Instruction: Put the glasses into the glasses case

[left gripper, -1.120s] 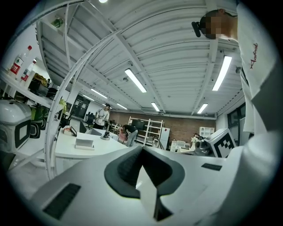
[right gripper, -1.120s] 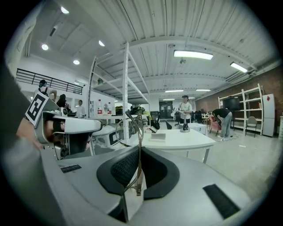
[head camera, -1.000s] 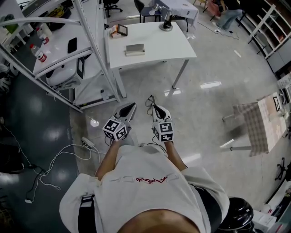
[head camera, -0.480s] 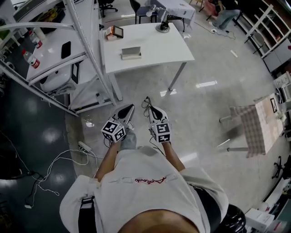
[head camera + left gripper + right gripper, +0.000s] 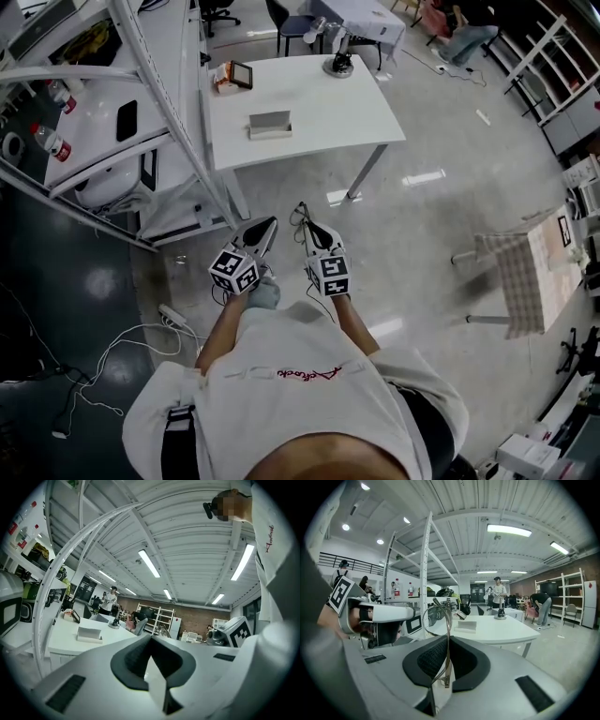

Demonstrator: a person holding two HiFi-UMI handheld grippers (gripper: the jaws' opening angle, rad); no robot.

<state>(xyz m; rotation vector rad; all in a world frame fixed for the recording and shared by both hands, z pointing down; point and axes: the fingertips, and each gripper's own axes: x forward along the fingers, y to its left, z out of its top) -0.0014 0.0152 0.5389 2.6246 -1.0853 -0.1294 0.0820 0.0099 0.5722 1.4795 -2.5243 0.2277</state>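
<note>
The glasses (image 5: 447, 676) are thin, wire-framed, with a pale metal rim and clear lenses. They stand on edge, pinched at the frame between the closed right tongs (image 5: 448, 638), one round lens loop rising above the tips. They are held in the air, well short of the near edge of the white surface (image 5: 347, 108). The glasses case (image 5: 270, 124) is a small grey oblong lying flat near the middle of that surface, well apart from the glasses (image 5: 302, 219).

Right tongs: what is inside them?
A thin wire-framed pair of glasses, pinched between the shut right tongs and sticking out past the tips. Part of the frame is covered by the dark pads.
</note>
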